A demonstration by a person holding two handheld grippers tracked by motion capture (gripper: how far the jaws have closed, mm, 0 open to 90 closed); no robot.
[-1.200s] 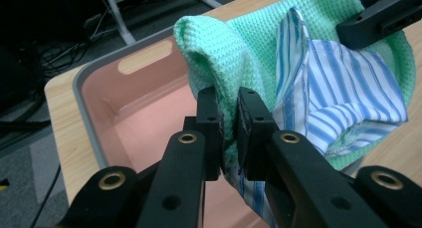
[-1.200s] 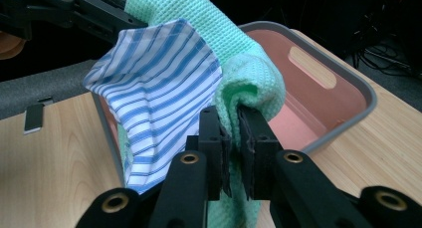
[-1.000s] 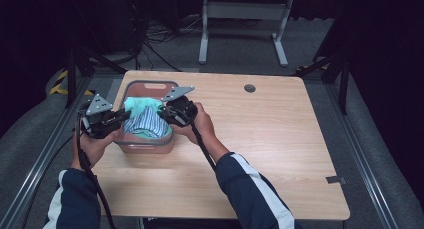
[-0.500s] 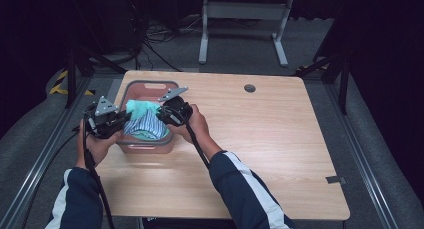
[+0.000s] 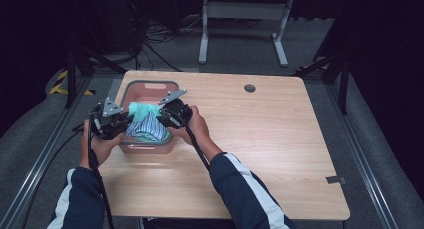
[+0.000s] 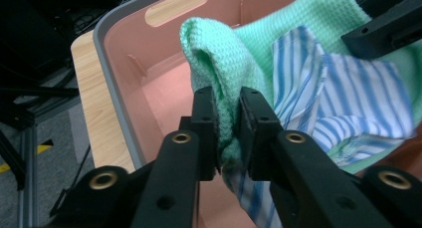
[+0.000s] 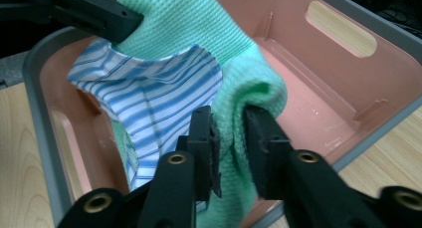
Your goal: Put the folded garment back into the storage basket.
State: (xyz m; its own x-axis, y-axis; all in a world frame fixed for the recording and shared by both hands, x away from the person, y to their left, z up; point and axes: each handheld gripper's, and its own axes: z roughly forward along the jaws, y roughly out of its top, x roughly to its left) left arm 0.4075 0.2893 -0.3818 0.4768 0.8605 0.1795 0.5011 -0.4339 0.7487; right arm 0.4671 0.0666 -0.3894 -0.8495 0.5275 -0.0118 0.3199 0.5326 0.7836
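One green knit cloth [image 6: 219,63] and one blue-and-white striped cloth [image 7: 149,98], both held partly above and partly inside one pink bin [image 5: 131,96] with a grey rim. Bin placed on the near-left area of one wooden bench [image 5: 270,154], with a cut-out handle slot in each of the two end walls seen in the high view. Green cloth draped over the striped one, both bunched between two hand-held grippers. Left hand-held gripper [image 6: 229,123] clamped on a fold of the green cloth, jaws nearly together with the fabric pinched between. Right hand-held gripper [image 7: 229,138] likewise clamped on a fold of the green cloth, striped cloth just beside its jaw. One round grommet [image 5: 249,88] set in the bench's far side, well apart from the bin. No readable writing, brand or label on bin, cloths or grippers.
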